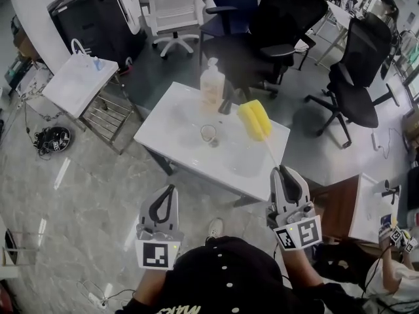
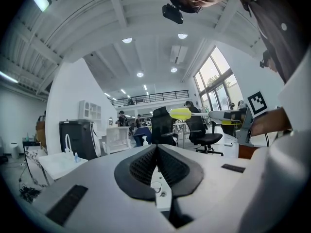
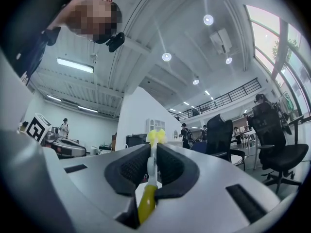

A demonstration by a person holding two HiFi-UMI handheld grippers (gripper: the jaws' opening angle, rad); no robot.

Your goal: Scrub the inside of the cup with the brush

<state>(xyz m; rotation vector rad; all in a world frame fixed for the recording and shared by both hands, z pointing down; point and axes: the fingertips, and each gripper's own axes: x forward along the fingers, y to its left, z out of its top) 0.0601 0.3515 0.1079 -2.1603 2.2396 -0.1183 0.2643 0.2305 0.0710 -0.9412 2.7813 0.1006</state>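
Observation:
A clear glass cup (image 1: pixel 208 134) stands upright near the middle of the white table (image 1: pixel 170 120). My right gripper (image 1: pixel 281 170) is shut on the thin handle of the brush, whose yellow sponge head (image 1: pixel 255 118) hangs over the table to the right of the cup. In the right gripper view the yellow-and-white handle (image 3: pixel 148 198) runs between the closed jaws of that gripper (image 3: pixel 151 152) to the head (image 3: pixel 156 137). My left gripper (image 1: pixel 171 188) is shut with nothing in it, short of the table's near edge. In the left gripper view its jaws (image 2: pixel 156 147) meet, with the brush head (image 2: pixel 181 113) at the right.
A soap pump bottle (image 1: pixel 211 84) stands at the table's far side. Black office chairs (image 1: pixel 281 31) and a white chair (image 1: pixel 175 8) ring the back. A wire cart with a white top (image 1: pixel 78 84) is at the left, a wooden desk (image 1: pixel 340 205) at the right.

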